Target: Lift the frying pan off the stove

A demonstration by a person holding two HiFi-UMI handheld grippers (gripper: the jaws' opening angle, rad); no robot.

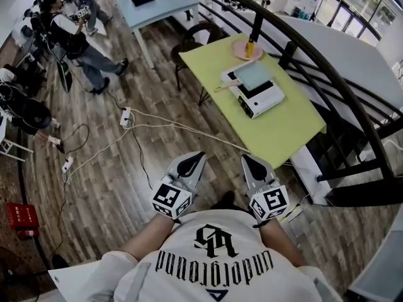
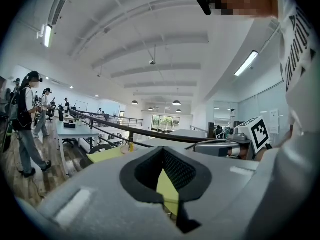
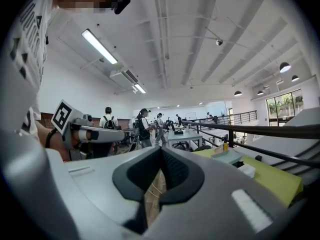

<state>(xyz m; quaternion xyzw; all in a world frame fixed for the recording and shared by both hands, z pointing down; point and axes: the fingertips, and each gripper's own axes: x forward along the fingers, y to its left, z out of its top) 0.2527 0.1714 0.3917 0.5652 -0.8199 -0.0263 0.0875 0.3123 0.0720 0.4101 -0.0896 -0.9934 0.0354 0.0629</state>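
A pale teal square frying pan point(image 1: 252, 74) with a wooden handle point(image 1: 225, 87) rests on a white stove point(image 1: 261, 97), which stands on the yellow-green table point(image 1: 283, 131). Both grippers are close to my body over the wooden floor, well short of the table. The left gripper point(image 1: 200, 156) and the right gripper point(image 1: 247, 158) are shut and hold nothing. In the right gripper view, the pan point(image 3: 227, 156) and stove point(image 3: 246, 170) lie far ahead to the right of the shut jaws of the right gripper point(image 3: 161, 149). The left gripper view shows the left gripper point(image 2: 162, 151) shut, with the table point(image 2: 107, 155) beyond.
A pink plate point(image 1: 247, 48) with a yellow bottle sits at the table's far end. A black chair point(image 1: 189, 43) stands beside it, a blue-grey table point(image 1: 157, 5) further back. A black railing point(image 1: 327, 80) runs along the right. Cables and power strips point(image 1: 126, 116) lie on the floor. People point(image 1: 82, 43) stand at left.
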